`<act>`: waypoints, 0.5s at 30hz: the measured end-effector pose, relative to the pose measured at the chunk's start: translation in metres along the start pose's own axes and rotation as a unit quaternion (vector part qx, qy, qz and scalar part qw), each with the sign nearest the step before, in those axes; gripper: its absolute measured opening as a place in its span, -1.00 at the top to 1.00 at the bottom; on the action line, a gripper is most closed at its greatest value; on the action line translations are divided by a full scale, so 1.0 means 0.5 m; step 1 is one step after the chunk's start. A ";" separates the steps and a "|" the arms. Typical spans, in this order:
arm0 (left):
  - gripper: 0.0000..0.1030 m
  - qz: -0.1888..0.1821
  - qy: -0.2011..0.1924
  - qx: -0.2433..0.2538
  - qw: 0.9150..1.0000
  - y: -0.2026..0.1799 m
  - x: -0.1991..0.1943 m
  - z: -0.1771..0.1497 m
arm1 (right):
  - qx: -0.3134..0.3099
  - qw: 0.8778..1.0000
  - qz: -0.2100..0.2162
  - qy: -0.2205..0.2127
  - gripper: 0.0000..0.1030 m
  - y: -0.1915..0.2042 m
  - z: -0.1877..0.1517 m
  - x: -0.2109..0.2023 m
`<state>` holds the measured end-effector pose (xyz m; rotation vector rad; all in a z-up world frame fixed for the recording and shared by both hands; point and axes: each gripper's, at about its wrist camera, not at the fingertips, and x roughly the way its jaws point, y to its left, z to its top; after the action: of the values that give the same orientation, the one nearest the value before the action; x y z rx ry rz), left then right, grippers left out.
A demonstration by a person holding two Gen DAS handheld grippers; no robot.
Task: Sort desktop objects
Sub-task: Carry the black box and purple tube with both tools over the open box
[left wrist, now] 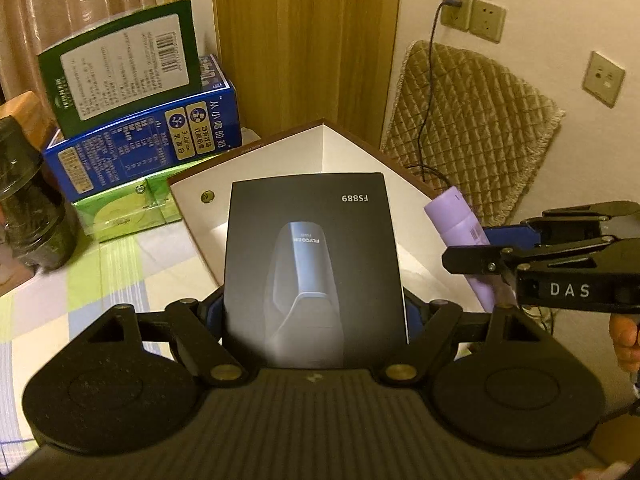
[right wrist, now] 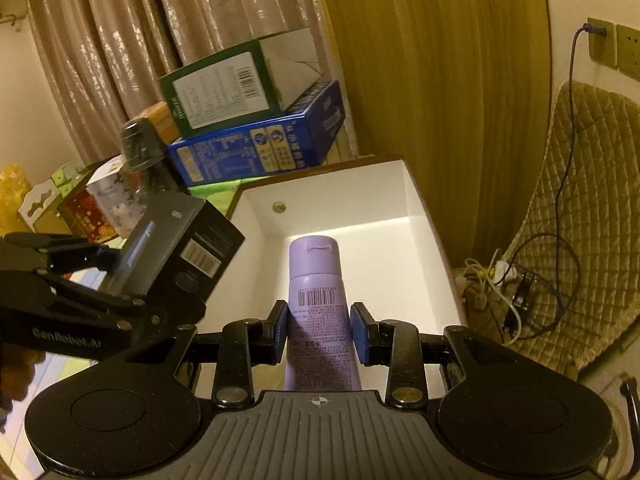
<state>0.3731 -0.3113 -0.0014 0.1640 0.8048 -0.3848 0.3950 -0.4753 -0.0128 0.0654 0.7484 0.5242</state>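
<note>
Black box [left wrist: 316,264] sits pinched in the left hand-held gripper [left wrist: 316,312]; the right hand-held gripper [right wrist: 319,334] pinches a lilac tube [right wrist: 318,304] above the white bin [right wrist: 420,216].

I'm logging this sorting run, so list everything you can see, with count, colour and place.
Box: one, black, held in the left gripper over the bin.
Tube: one, lilac, held in the right gripper over the bin.
Bin: one, white inside with brown rim, on the table, open.
Cartons: one green on one blue, stacked behind the bin.
Jar: one, dark, left of the bin.
Cushion: one, tan quilted, against the wall.
Wall sockets: three, beige; one has a cable plugged in.
Left gripper: black, closed on the box.
Right gripper: black, blue pads, closed on the tube.
</note>
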 end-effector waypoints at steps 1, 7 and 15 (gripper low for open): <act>-0.49 0.002 0.004 -0.002 1.000 0.001 0.014 0.007 | 0.000 1.000 -0.001 0.002 0.40 -0.007 0.009 0.013; -0.49 0.013 0.018 -0.017 1.000 0.015 0.095 0.054 | 0.005 1.000 -0.006 0.018 0.40 -0.036 0.052 0.091; -0.49 0.041 0.034 -0.021 0.998 0.033 0.192 0.096 | 0.032 0.998 -0.020 0.041 0.40 -0.070 0.075 0.185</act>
<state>0.4721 -0.3361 -0.0382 0.1699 0.8696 -0.2864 0.4916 -0.4569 -0.0520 0.0897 0.8456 0.4673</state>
